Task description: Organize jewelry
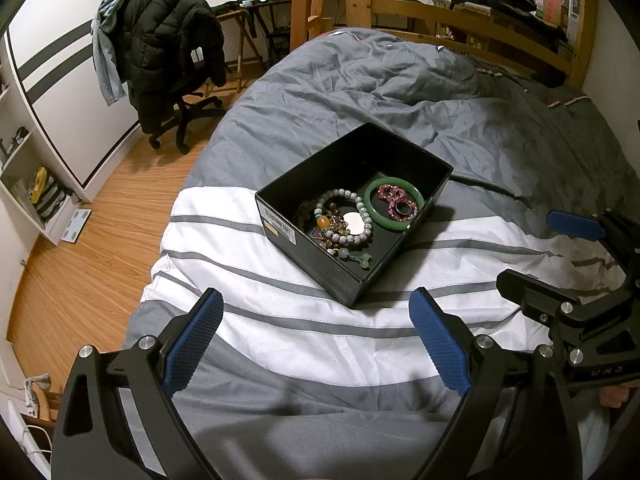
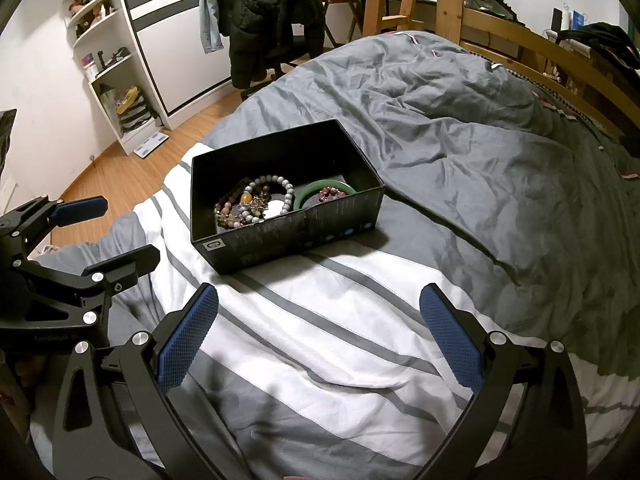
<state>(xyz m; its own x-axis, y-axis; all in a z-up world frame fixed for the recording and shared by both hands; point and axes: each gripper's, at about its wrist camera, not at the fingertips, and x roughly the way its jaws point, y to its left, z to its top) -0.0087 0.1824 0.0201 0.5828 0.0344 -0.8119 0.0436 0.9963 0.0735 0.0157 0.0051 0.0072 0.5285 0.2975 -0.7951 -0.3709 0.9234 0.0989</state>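
A black open box (image 1: 280, 226) stands on the bed and holds the jewelry: a green bangle (image 1: 374, 216), a pink bead bracelet (image 1: 394, 200), a white bead bracelet (image 1: 362, 210) and brown beads with an amber piece (image 1: 323, 222). The box also shows in the right wrist view (image 2: 288, 236), with the green bangle (image 2: 308, 196) and the white bead bracelet (image 2: 272, 180) inside. My left gripper (image 1: 316, 316) is open and empty, short of the box. My right gripper (image 2: 318, 312) is open and empty, also short of the box. Each gripper shows at the edge of the other's view.
The bed has a grey and white striped duvet (image 1: 320, 344). An office chair with a black jacket (image 1: 168, 48) stands on the wood floor at the left. White shelves (image 2: 104, 56) line the wall. A wooden bed frame (image 1: 480, 16) runs along the back.
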